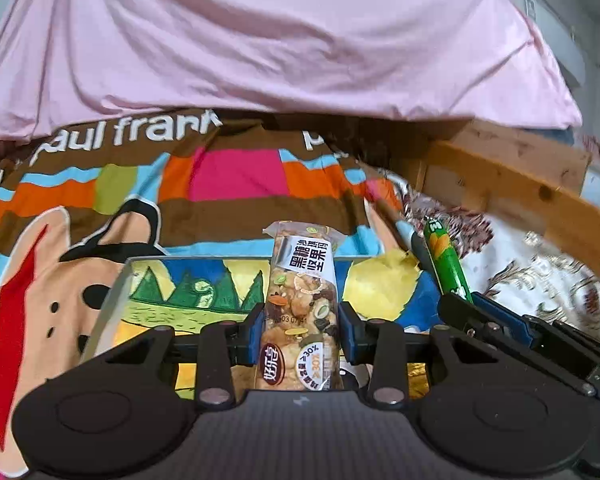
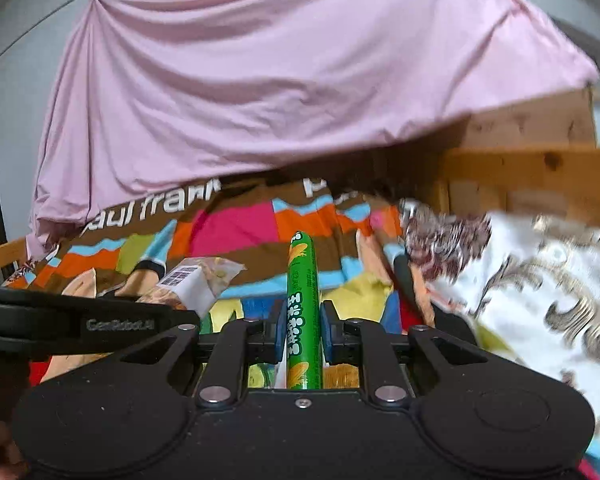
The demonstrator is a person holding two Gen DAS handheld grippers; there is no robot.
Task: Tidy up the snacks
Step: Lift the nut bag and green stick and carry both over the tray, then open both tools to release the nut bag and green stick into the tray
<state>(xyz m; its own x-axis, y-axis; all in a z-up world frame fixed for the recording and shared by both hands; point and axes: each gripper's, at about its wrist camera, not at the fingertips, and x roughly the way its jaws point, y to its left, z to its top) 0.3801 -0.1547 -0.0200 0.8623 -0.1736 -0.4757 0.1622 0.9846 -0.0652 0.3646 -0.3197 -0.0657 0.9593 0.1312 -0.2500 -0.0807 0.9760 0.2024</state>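
left gripper (image 1: 302,330) is clamped narrow on a clear-wrapped nut bar (image 1: 302,312), blue pads against both long sides, bar standing lengthwise up the centre of the left wrist view w/ its white label end poking out past the fingertips. probably gripped mid-length so it stays straight & can be laid flat. right gripper (image 2: 303,330) is pinched about as tight as it goes on a thin green corn sausage stick (image 2: 303,312), also centre frame in its own view, tip pointing up toward the bedding. thin item, so jaws nearly meet.

both snacks are up in the air, not set down yet. just behind the nut bar, lower centre of the left view, sits a tray (image 1: 112,296) w/ a grey rim and a cartoon tree print on its floor. likely the drop spot, tho that's a guess.

the two tools ride close: right gripper & green stick show at right edge of the left view, left gripper's black body crosses the left side of the right view. they could bump on placing.

around: cartoon bedsheet (image 1: 236,176) across mid frame, pink cloth (image 1: 260,40) hanging over the top, wooden frame (image 1: 512,176) upper right, floral quilt (image 2: 540,280) bunched at right, blurred.
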